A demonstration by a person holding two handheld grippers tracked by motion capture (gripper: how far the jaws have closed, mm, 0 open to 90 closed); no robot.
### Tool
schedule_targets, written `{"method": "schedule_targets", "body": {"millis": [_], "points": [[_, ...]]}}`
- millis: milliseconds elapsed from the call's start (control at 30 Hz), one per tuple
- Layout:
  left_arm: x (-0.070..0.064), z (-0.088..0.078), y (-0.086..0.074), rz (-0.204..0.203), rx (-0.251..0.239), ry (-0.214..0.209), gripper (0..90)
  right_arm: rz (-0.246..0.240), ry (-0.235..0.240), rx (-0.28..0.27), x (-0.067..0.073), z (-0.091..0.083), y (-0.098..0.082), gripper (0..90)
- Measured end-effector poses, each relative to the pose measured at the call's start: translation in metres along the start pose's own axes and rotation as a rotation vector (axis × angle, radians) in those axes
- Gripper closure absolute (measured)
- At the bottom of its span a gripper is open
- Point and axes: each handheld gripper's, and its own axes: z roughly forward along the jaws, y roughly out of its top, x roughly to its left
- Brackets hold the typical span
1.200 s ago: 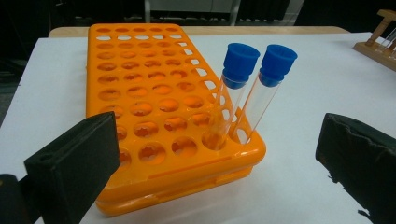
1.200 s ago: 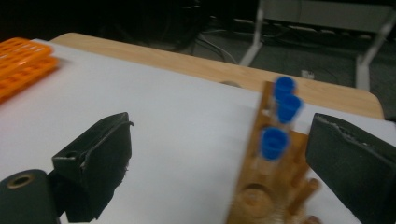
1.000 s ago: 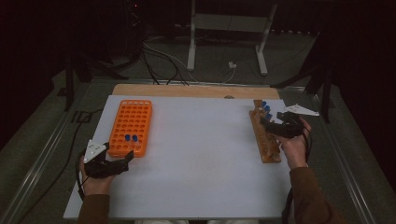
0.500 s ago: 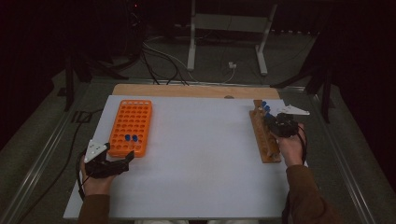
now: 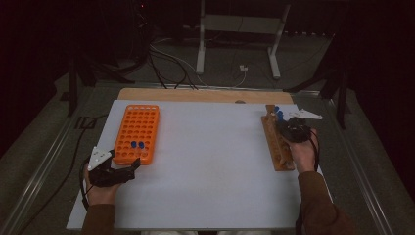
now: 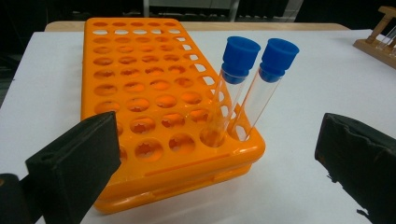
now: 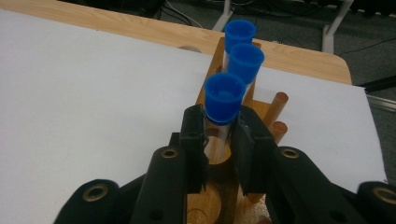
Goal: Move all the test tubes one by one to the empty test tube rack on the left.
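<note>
An orange tube rack (image 5: 137, 133) lies at the left of the white table; two clear tubes with blue caps (image 6: 240, 86) stand in its near right corner. My left gripper (image 5: 128, 169) rests open just in front of that rack, its black jaws wide apart on either side of it in the left gripper view. At the right stands a wooden tube rack (image 5: 275, 142) with three blue-capped tubes in a row. My right gripper (image 7: 219, 133) is shut on the nearest tube (image 7: 223, 100), just under its cap, with the tube still standing in the wooden rack (image 7: 219, 182).
A wooden board (image 5: 205, 94) edges the far side of the white table top (image 5: 210, 161). Cables (image 5: 171, 63) and a metal stand (image 5: 240, 29) lie on the floor beyond. Most holes of the orange rack (image 6: 140, 93) hold nothing.
My right gripper has moved forward along the wooden rack and closed on the nearest blue-capped tube. The left gripper has stayed where it was.
</note>
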Motion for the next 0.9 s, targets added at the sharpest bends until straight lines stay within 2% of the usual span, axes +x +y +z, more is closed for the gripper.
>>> {"method": "schedule_targets", "body": {"millis": [333,900], "points": [[0.0,0.0,0.0,0.001,-0.001,-0.001,1.0,0.016,0.005,-0.023,-0.002,-0.005,0.001,77.4],[-0.001,0.0,0.0,0.01,-0.007,-0.001,1.0,-0.03,0.007,-0.129,0.001,-0.041,0.026,77.4]]}}
